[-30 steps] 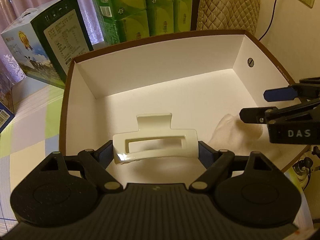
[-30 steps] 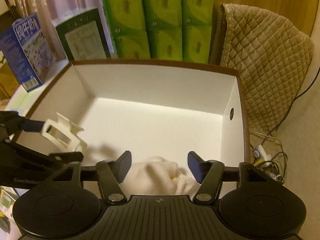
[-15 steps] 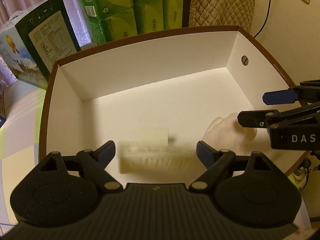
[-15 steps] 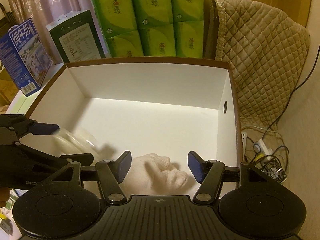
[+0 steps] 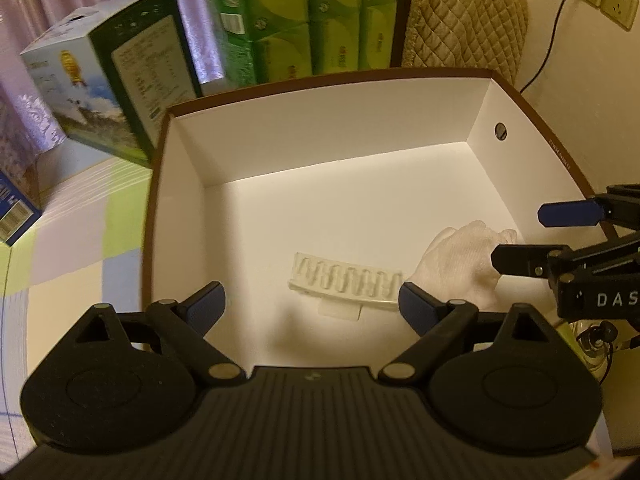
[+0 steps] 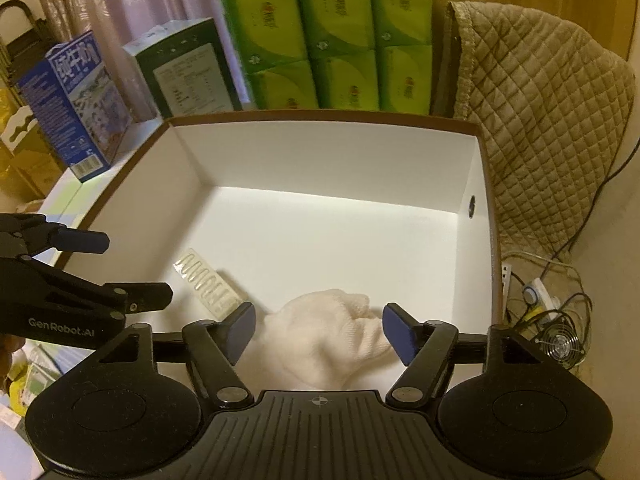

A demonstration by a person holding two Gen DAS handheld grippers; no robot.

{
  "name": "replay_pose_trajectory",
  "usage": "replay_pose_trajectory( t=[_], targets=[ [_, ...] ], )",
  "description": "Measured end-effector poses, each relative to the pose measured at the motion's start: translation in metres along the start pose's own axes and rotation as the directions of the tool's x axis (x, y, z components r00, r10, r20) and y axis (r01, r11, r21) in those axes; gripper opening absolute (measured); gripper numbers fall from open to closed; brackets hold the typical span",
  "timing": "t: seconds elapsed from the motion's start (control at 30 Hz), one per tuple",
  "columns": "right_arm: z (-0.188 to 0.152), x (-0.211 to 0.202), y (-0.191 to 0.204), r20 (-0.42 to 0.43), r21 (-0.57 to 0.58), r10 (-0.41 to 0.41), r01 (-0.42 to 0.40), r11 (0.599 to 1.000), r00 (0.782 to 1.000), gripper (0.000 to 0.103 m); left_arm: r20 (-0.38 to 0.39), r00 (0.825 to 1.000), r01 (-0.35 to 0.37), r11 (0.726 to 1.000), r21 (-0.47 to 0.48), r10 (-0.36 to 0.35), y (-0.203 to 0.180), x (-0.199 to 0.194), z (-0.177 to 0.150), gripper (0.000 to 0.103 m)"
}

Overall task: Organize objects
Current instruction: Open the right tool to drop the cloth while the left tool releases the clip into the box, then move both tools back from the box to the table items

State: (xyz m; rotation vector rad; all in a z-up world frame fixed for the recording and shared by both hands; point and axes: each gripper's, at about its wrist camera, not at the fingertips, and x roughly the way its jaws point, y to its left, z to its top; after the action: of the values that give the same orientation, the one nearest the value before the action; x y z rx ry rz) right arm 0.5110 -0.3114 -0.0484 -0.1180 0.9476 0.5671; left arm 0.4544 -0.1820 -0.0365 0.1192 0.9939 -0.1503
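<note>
A cream hair claw clip (image 5: 347, 282) (image 6: 208, 282) lies teeth-up on the floor of the open white box (image 5: 404, 120) (image 6: 320, 152). Beside it, near the box's front right, rests a crumpled white knit glove (image 5: 460, 264) (image 6: 324, 336). My left gripper (image 5: 312, 306) hovers open above the clip, holding nothing. My right gripper (image 6: 319, 330) is open too, its blue pads either side of the glove from above without closing on it. Each gripper shows in the other's view: the right gripper (image 5: 536, 240) at the right edge, the left gripper (image 6: 132, 268) at the left.
Behind the box stand green tissue packs (image 6: 328, 36), a green milk carton (image 5: 120, 92) (image 6: 188, 68) and a blue carton (image 6: 76, 108). A quilted beige cover (image 6: 540, 128) sits right of the box; cables and a small fan (image 6: 560, 344) lie on the floor. A checked cloth (image 5: 72, 240) covers the surface to the left.
The left gripper opened and let go of the hair clip, which dropped and now lies on the box floor. Both grippers have lifted and drawn back slightly.
</note>
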Motion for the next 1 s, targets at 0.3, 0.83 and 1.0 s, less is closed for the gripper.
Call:
replay_pose_trajectory(
  t=[0.3, 0.83, 1.0],
  targets=[
    [-0.003, -0.016, 0.012, 0.030, -0.013, 0.002, -0.001, 1.000, 1.000, 0.074, 0.024, 1.000, -0.013, 1.000, -0.025, 0.014, 0.000, -0.032, -0.008, 0.092],
    [-0.024, -0.074, 0.048, 0.102, 0.020, -0.040, 0.038, 0.999, 0.994, 0.075, 0.118, 0.992, 0.043, 0.998, -0.047, -0.037, 0.009, -0.094, -0.037, 0.097],
    [-0.035, -0.090, 0.072, 0.117, 0.026, -0.056, 0.053, 0.998, 0.992, 0.075, 0.148, 0.987, 0.064, 0.997, -0.047, -0.056, 0.023, -0.116, -0.054, 0.097]
  ],
)
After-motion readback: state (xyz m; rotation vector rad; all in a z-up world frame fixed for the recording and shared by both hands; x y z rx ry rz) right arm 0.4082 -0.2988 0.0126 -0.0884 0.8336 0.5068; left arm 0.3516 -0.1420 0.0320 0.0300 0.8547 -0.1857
